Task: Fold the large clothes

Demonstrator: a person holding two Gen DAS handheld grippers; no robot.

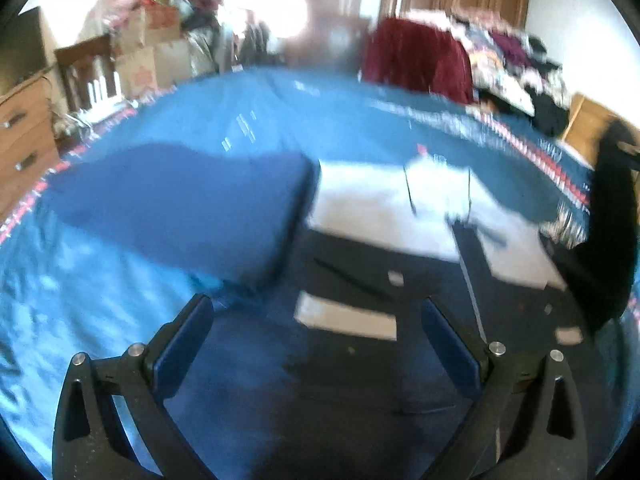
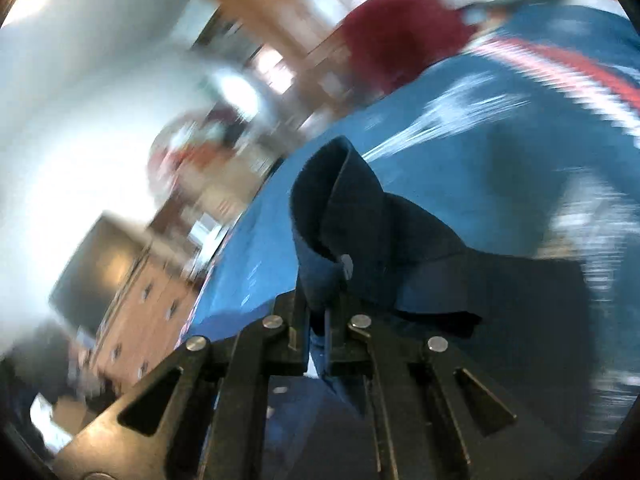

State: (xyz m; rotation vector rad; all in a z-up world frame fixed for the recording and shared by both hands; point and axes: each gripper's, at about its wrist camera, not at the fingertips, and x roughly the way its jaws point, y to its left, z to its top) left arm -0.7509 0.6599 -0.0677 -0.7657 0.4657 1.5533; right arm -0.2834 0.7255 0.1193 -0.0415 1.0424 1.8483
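Observation:
A large dark navy garment (image 1: 360, 280) with white panels lies spread on the blue bedspread (image 1: 248, 112) in the left wrist view. My left gripper (image 1: 316, 320) hovers just above it, open, with nothing between its blue-padded fingers. In the right wrist view my right gripper (image 2: 318, 300) is shut on a fold of the navy garment (image 2: 332, 216), which stands up from the jaws and trails off to the right. The view is tilted and blurred by motion.
A dark red blanket (image 1: 416, 60) and a pile of clothes (image 1: 516, 60) lie at the bed's far right. Cardboard boxes (image 1: 148, 52) and a wooden dresser (image 1: 24, 132) stand to the left. A black shape (image 1: 612, 220) rises at the right edge.

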